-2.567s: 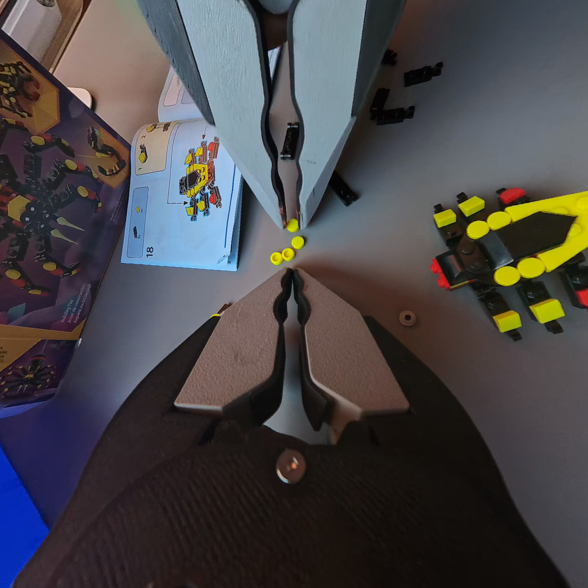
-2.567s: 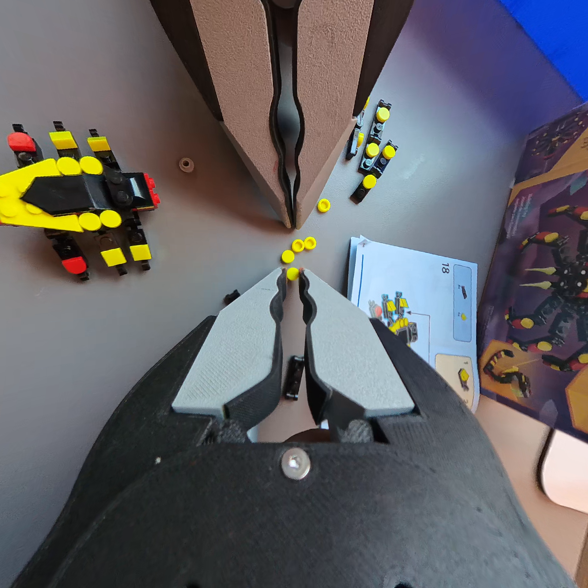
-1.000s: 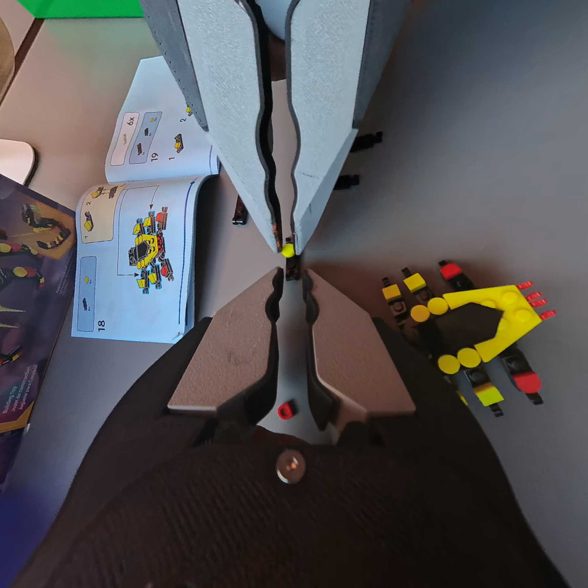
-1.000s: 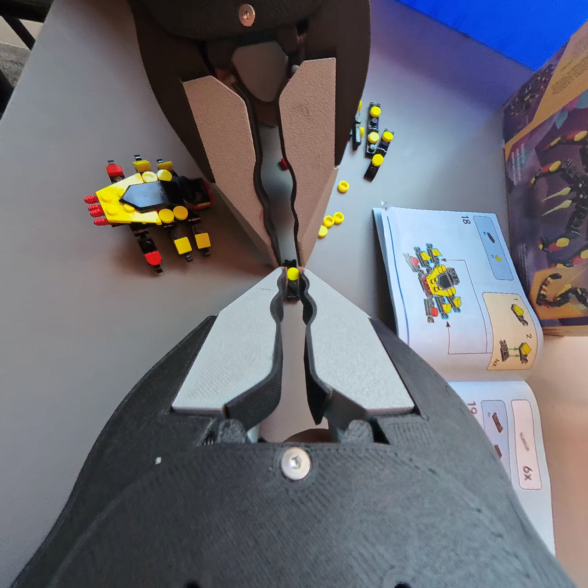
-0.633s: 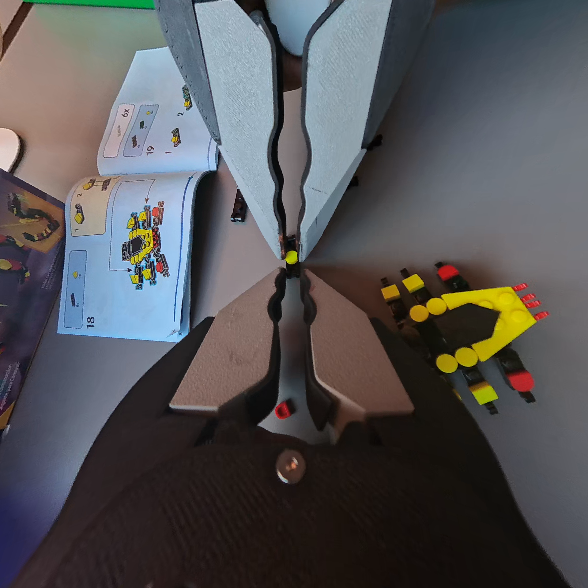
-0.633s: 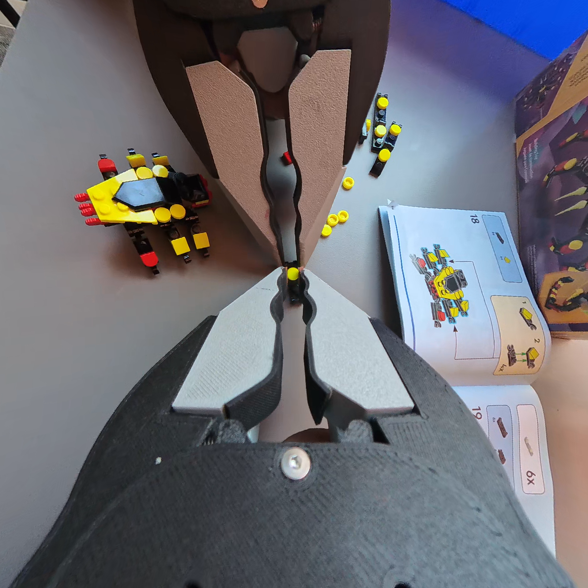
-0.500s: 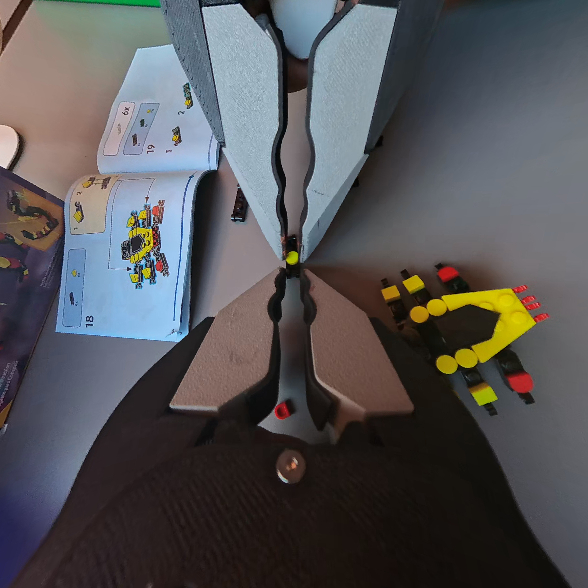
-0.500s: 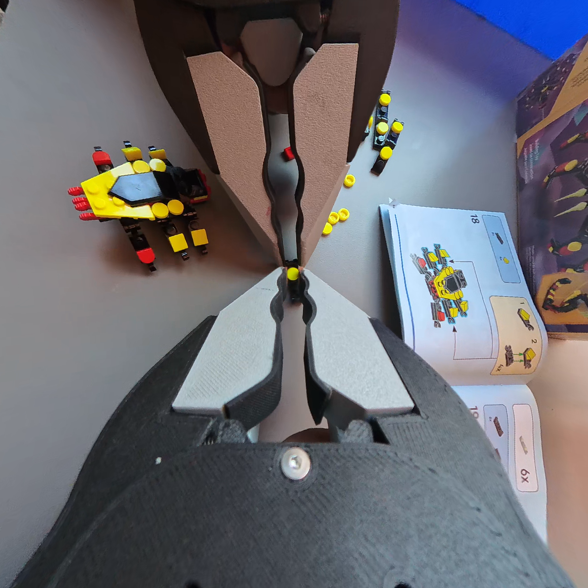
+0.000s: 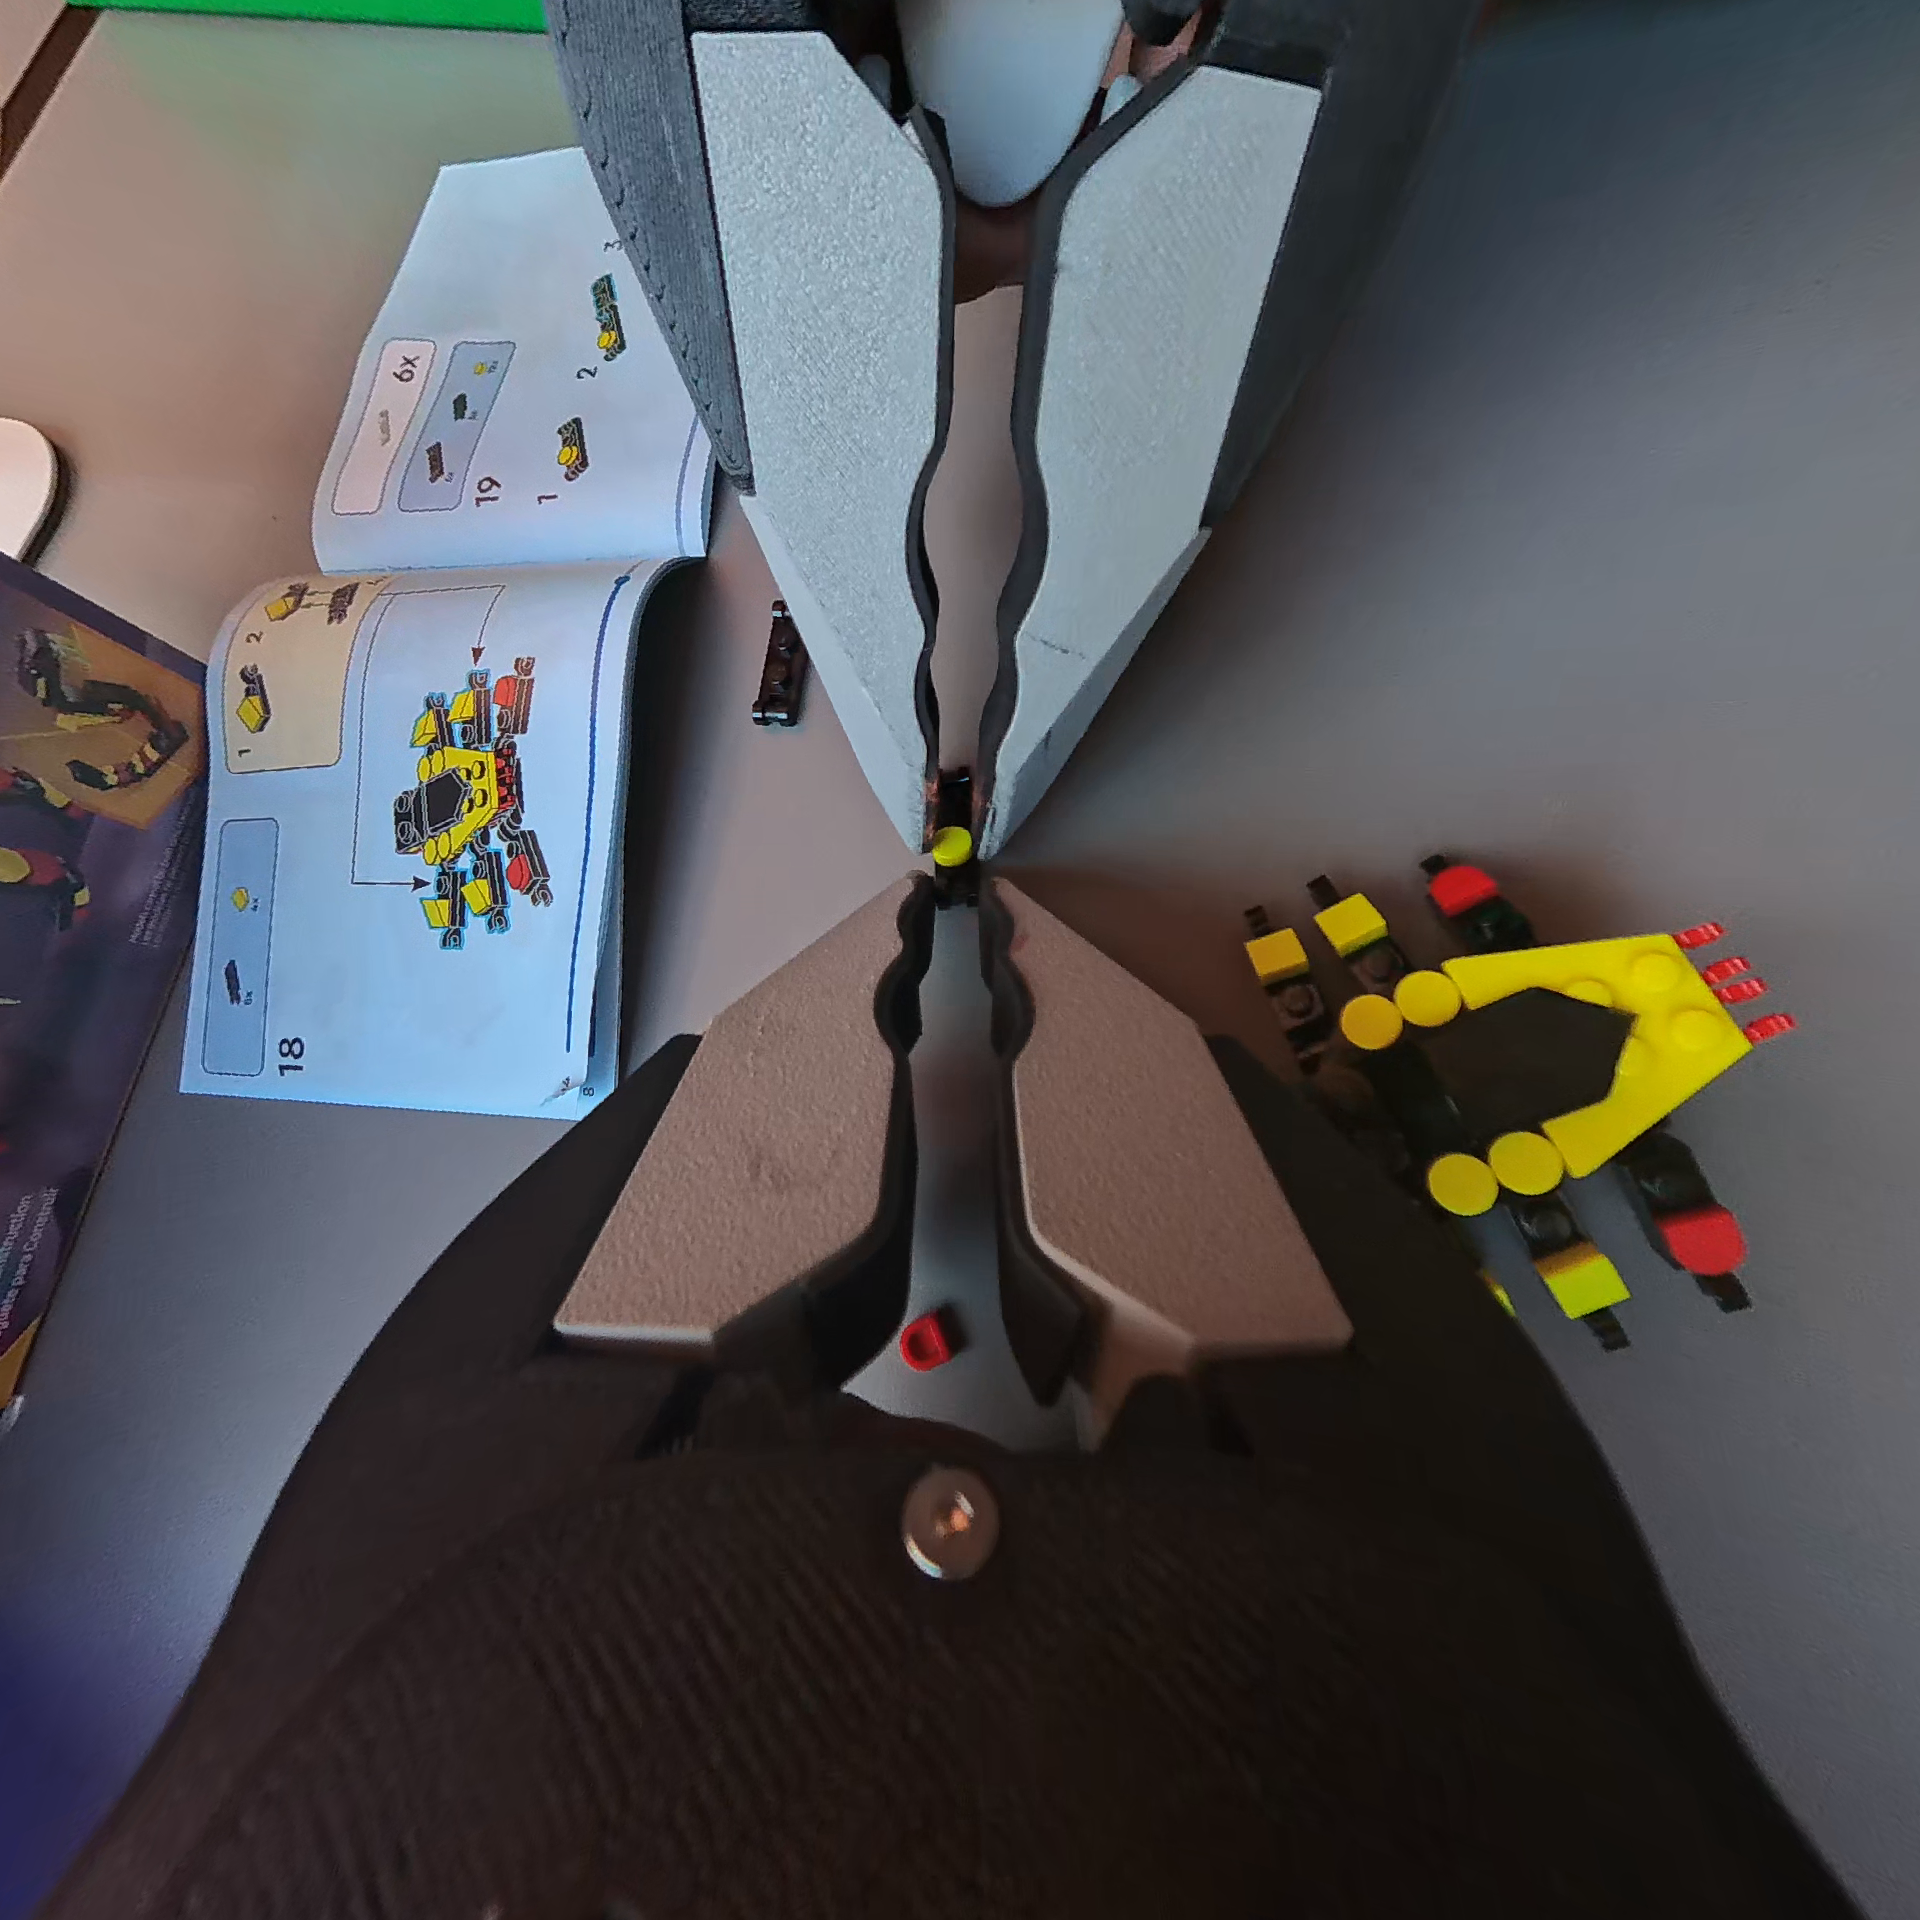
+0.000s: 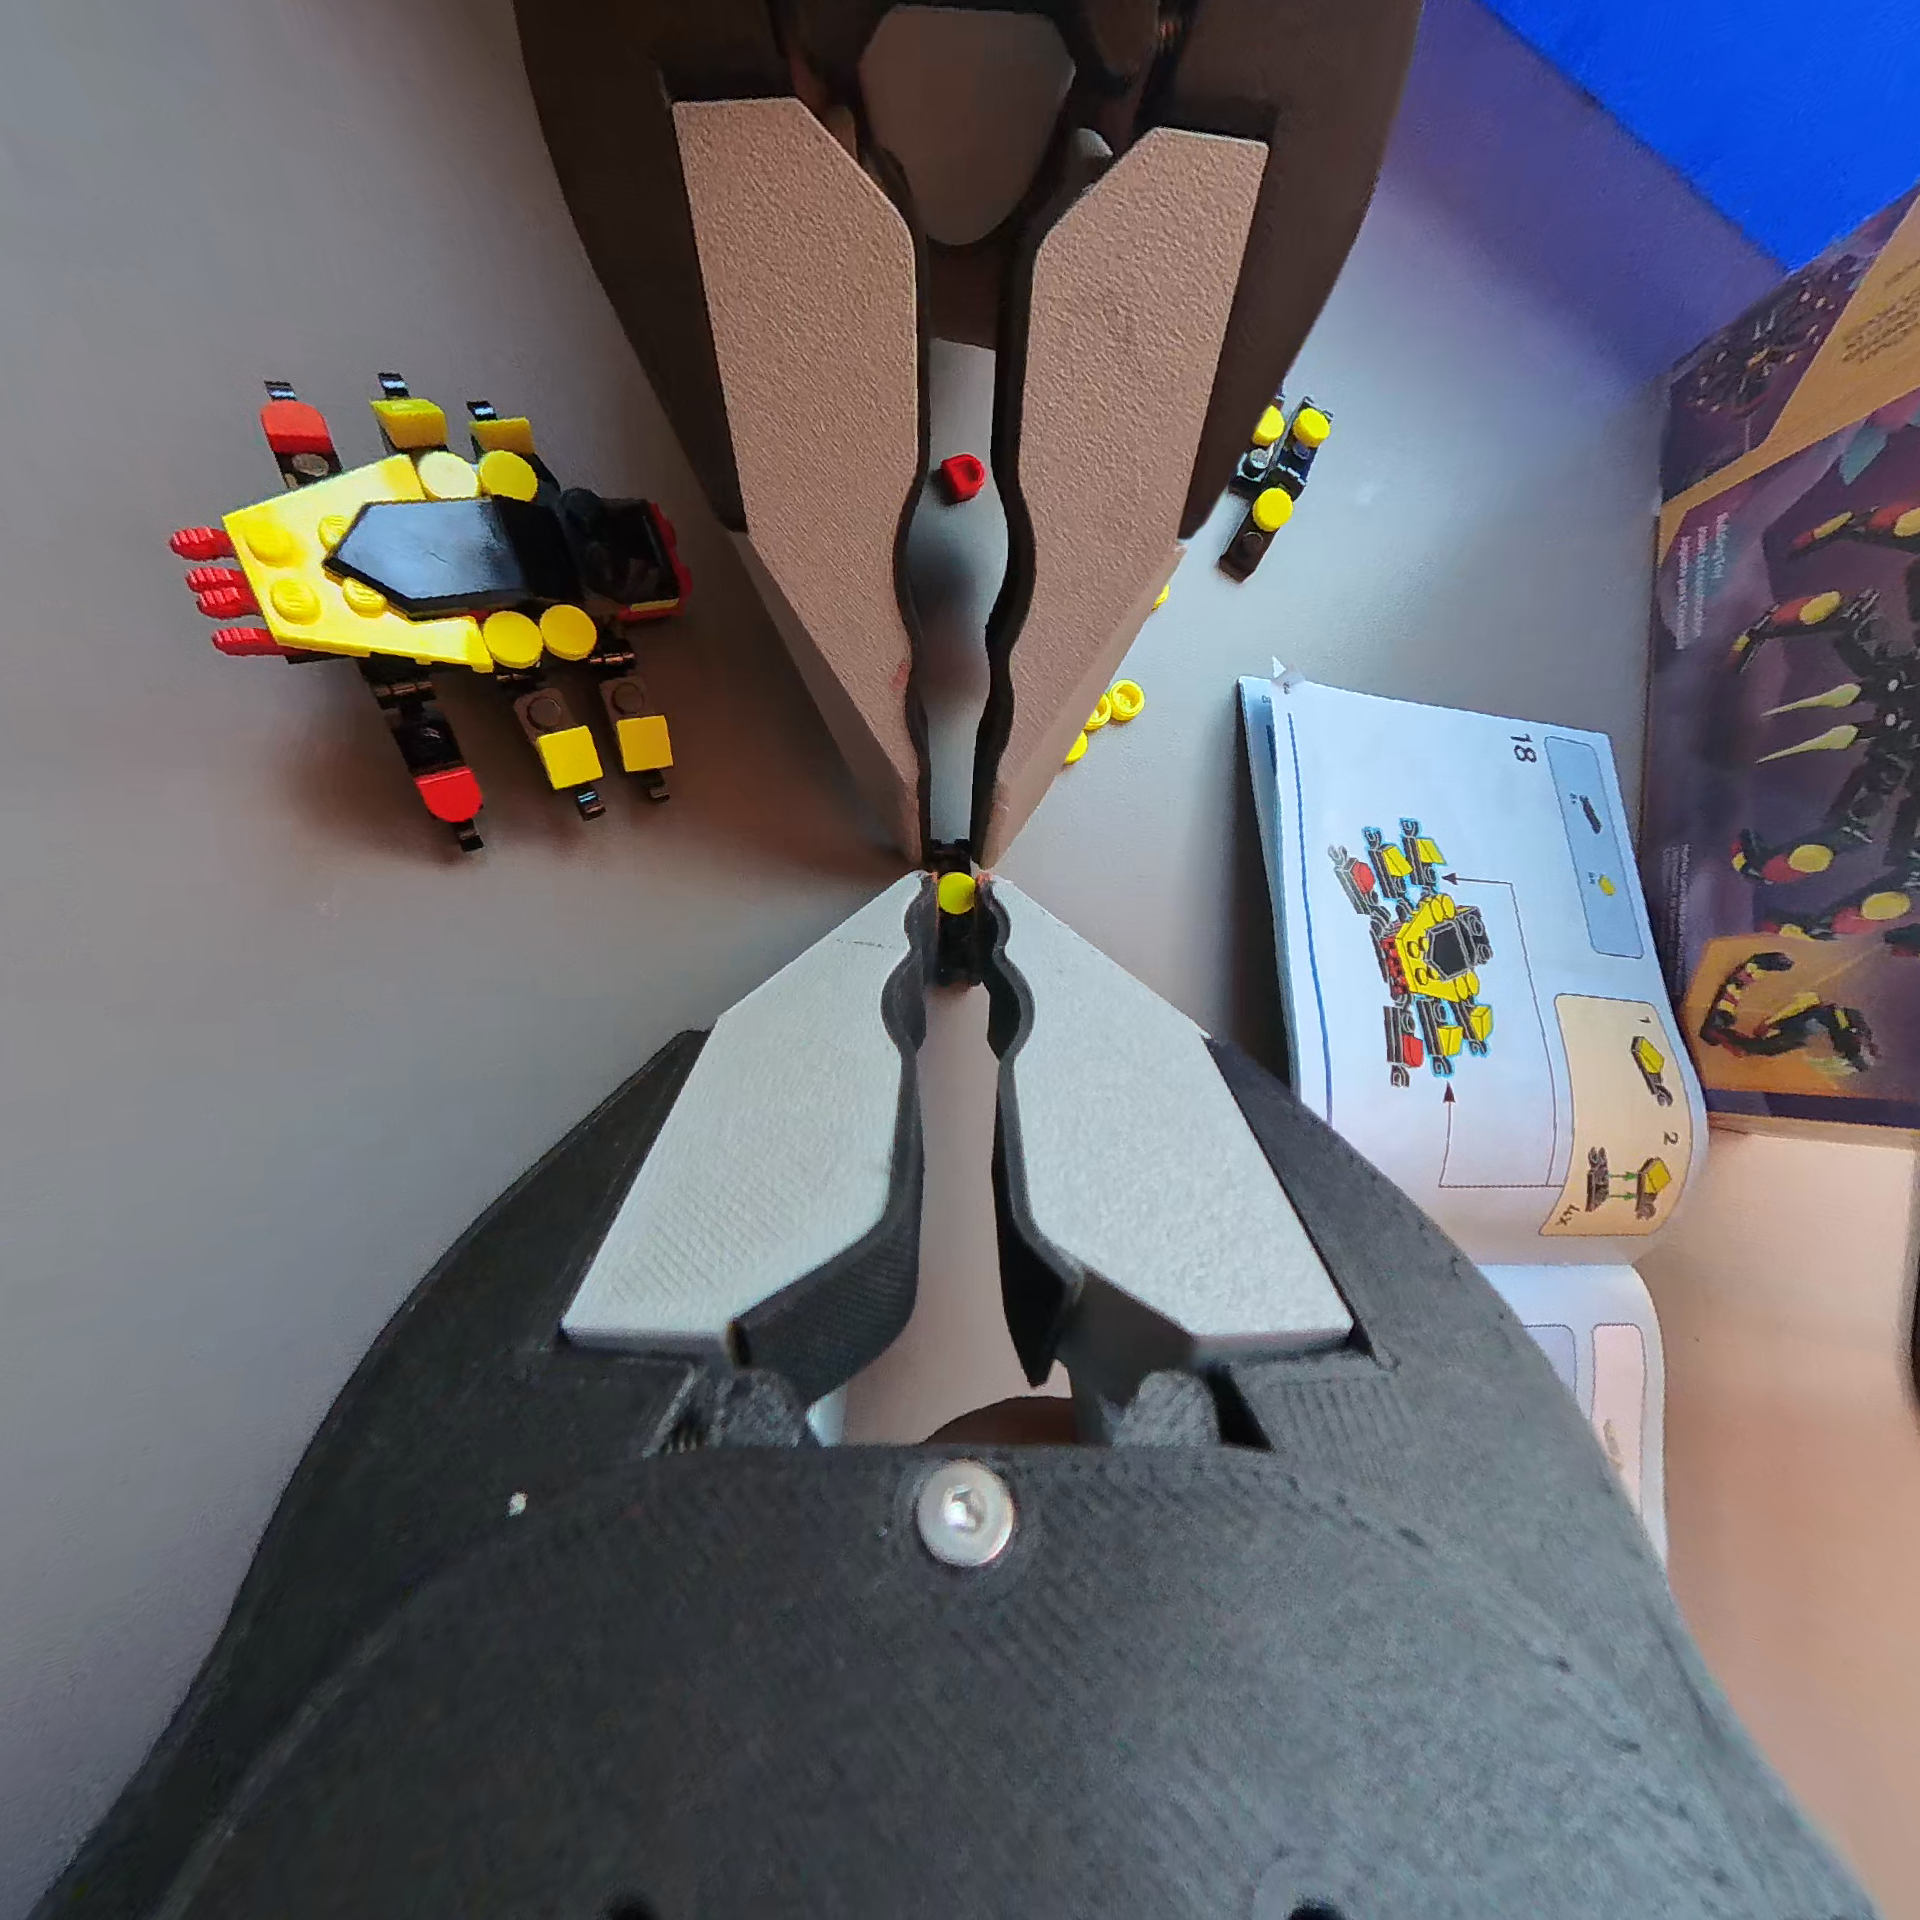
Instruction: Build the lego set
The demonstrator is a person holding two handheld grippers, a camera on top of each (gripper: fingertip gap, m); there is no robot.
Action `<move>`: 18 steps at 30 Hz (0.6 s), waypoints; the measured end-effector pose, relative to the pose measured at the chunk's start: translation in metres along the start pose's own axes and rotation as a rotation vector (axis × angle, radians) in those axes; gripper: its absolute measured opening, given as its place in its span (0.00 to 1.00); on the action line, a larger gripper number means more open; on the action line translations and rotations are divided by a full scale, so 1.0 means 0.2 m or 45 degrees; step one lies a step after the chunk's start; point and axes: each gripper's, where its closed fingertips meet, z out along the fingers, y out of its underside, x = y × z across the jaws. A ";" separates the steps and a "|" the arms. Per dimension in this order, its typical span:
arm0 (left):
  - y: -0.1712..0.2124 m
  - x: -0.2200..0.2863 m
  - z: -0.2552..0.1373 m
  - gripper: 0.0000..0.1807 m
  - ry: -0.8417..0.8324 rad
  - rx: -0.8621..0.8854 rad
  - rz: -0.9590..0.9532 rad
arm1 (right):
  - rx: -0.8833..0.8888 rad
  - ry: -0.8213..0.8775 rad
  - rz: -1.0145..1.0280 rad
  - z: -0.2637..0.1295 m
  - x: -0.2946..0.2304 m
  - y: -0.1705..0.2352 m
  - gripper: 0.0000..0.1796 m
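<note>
A small black lego piece with a yellow round tile on it is held in the air between the two gripper tips; it also shows in the right wrist view. My left gripper, with brown fingers, is shut on one end of the black piece. My right gripper, with grey fingers, is shut on the other end, tip to tip with the left. The part-built yellow, black and red model lies on the grey table, to the right in the left wrist view and to the left in the right wrist view.
An open instruction booklet and the set's box lie beside the grippers. Loose yellow round tiles, black pieces topped with yellow rounds, a small red piece and a black plate lie on the table. Left and right tips are no more than a few centimetres apart.
My right gripper took a yellow round tile off the table. Both grippers rose and met tip to tip. The tile now sits on the black piece; the last half second shows hardly any motion.
</note>
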 end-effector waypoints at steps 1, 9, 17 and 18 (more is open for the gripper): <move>0.00 0.00 0.00 0.03 0.000 0.000 0.000 | -0.006 0.002 -0.005 0.00 0.00 0.00 0.02; 0.00 0.01 -0.01 0.04 0.005 0.002 0.020 | -0.047 0.036 -0.065 0.00 0.00 0.00 0.02; -0.02 0.01 -0.03 0.02 0.009 0.040 0.070 | -0.121 0.099 -0.142 0.00 0.00 0.00 0.02; -0.02 0.02 -0.03 0.02 0.009 0.049 0.072 | -0.119 0.099 -0.141 0.00 0.00 0.00 0.02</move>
